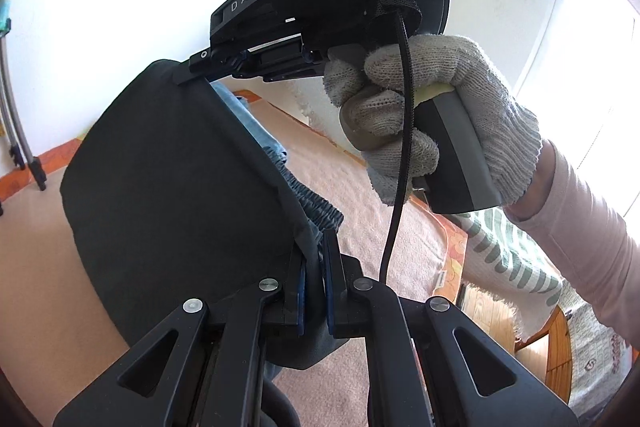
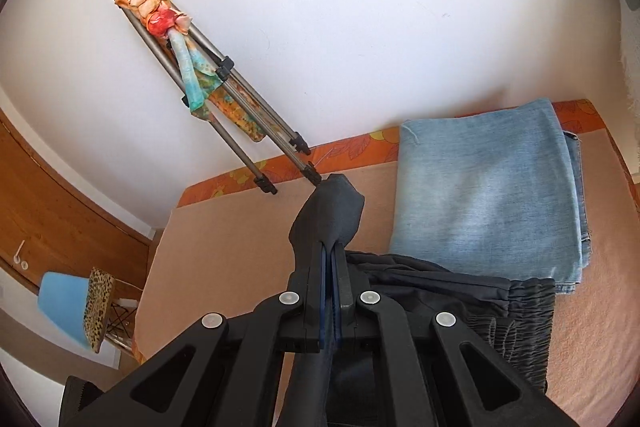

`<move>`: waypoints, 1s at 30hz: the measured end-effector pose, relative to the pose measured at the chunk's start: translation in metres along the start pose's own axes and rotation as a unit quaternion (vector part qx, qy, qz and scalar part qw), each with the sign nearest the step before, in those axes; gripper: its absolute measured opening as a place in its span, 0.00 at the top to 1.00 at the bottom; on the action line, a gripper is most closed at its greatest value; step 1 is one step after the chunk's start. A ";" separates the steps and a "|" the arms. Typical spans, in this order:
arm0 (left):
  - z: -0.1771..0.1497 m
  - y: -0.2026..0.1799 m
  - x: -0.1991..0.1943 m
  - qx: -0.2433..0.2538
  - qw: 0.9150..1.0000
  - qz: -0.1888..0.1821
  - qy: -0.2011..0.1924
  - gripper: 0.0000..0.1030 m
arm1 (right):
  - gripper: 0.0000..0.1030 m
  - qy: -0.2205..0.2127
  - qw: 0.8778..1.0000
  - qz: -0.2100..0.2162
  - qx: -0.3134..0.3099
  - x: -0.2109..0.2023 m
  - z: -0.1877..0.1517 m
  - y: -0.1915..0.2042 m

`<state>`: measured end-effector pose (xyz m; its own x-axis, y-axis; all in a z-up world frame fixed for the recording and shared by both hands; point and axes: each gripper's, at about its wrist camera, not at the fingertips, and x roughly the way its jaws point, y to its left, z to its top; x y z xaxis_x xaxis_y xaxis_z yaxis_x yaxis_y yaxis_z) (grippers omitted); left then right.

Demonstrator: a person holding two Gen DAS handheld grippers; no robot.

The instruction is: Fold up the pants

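Two grippers, left gripper (image 1: 314,259) and right gripper (image 2: 334,259), jaws pinching soft dark pants (image 1: 180,179), gathered elastic waistband.

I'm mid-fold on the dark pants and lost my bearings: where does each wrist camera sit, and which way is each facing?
Left wrist view: on the left gripper, looking up along fingers shut on the dark pants; shows the right gripper and gloved right hand.
Right wrist view: on the right gripper, facing the wall, tripod and folded jeans; no hand shows.
Shared: the dark pants, the pink bed cover and the jeans.
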<state>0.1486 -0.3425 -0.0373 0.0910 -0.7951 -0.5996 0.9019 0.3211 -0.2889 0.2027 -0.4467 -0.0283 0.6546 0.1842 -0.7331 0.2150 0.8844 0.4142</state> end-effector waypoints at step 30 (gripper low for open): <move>0.002 -0.045 0.126 0.022 0.997 -0.024 0.073 0.78 | 0.76 -0.034 0.994 -0.085 0.061 -0.014 -0.027 -0.159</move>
<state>0.1208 -0.4580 -0.0984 -0.0117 -0.7241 -0.6896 0.9216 0.2598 -0.2884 0.1398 -0.5782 -0.0988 0.6482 0.0036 -0.7615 0.4103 0.8407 0.3533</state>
